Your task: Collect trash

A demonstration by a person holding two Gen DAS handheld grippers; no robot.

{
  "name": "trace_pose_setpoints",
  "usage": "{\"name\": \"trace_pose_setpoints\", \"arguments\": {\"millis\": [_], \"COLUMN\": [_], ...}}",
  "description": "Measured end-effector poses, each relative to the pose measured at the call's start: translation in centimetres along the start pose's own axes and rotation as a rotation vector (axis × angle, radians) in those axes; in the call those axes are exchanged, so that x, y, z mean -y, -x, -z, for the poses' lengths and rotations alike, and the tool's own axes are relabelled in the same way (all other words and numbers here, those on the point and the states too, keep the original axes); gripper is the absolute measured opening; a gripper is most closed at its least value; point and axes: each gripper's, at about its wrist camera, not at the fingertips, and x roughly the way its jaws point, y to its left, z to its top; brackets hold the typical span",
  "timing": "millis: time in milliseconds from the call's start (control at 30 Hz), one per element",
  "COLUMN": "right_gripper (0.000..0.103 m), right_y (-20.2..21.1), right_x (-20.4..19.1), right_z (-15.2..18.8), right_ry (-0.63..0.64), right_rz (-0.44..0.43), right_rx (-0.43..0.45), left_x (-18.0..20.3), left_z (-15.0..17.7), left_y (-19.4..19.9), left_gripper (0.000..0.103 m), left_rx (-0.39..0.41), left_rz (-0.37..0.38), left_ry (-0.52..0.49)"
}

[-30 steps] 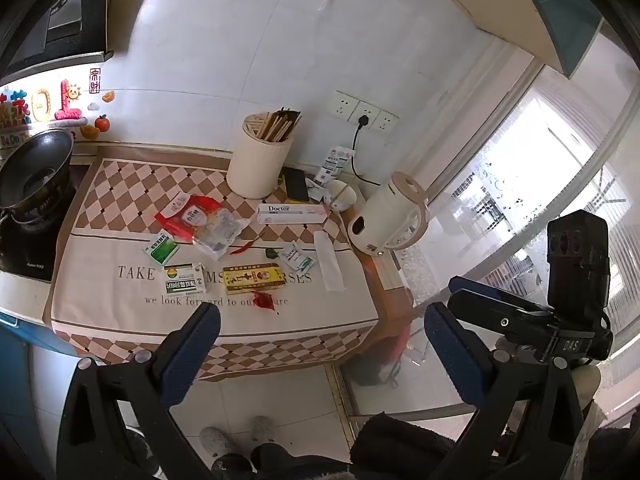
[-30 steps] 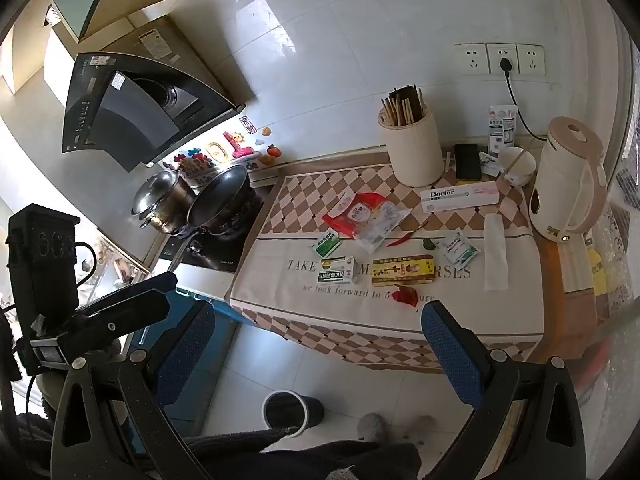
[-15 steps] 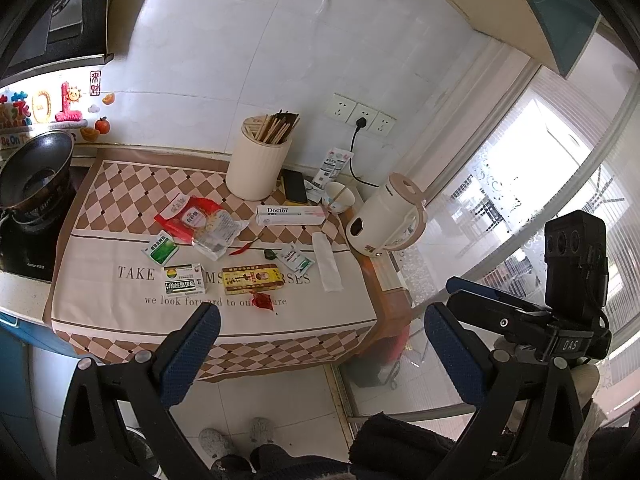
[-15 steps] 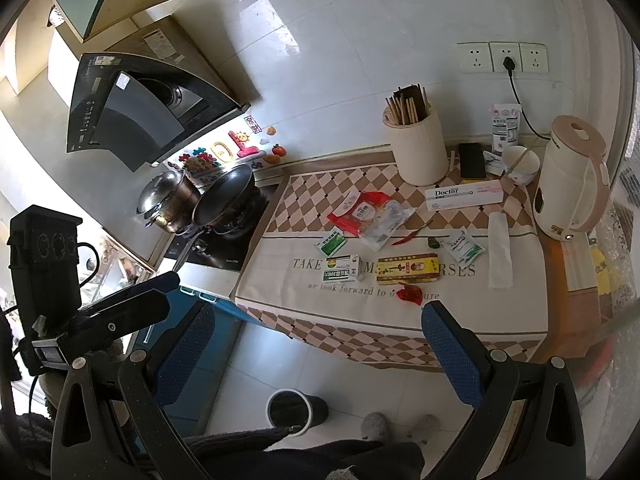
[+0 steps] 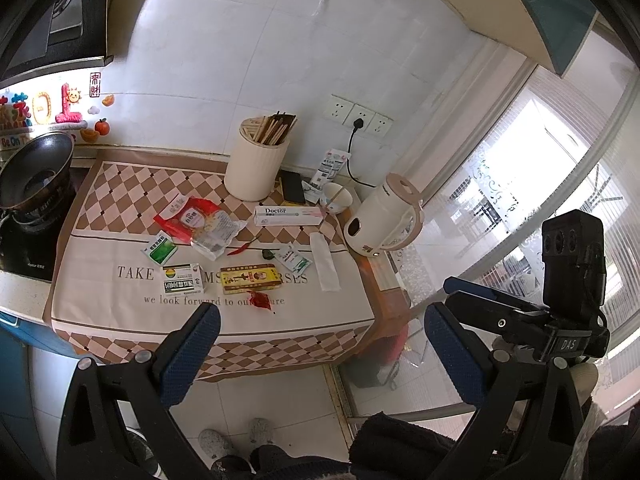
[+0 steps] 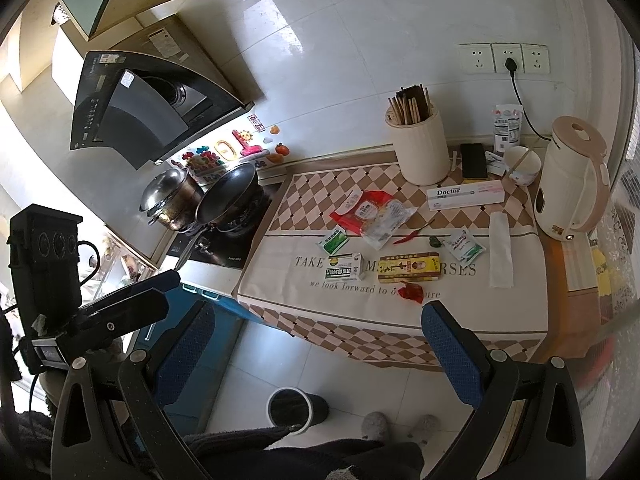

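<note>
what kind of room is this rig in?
Almost certainly a home kitchen: a range hood hangs over a wok and a lidded pot on a cooktop, and the tiled-wall counter holds a chopstick holder and an electric kettle.

Brown-and-cream diamond-checked cloth (image 6: 320,200) with white centre; red wrapper (image 6: 411,293) at 6 o'clock; yellow box (image 6: 409,267); green-white sachet (image 6: 333,241); cream kettle (image 6: 568,184) at 3 o'clock.

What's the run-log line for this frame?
phase: pre-grasp | left gripper: open, empty | right gripper: open, empty | trash: red wrapper on tablecloth | bin: floor
</note>
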Motion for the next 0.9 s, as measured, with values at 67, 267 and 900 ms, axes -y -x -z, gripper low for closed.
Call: {"name": "trace_pose_setpoints", "arguments": {"millis": [67,267,900], "right_gripper": [0.103,0.103,0.103], "right_y": [0.1,0.4,0.4], "right_x": [0.0,-0.7,-0.4], "right_z": [0.0,0.4,0.4], "right_ry": [0.002,0.006,0.006], "right_rz": [-0.001,0.0,0.001], "right_rx": [-0.001,-0.002,0.0], "left_x": [0.0,-0.1,2.4], "left_z": [0.0,0.1,-0.4], "left_y": [0.0,0.0,1.1], "left_gripper": [0.103,0.103,0.103], "left_rx": [0.0,0.003,-0.002], "left_rz": [0.0,0.0,0.006], "left_ry": [0.0,0.0,-0.003]}}
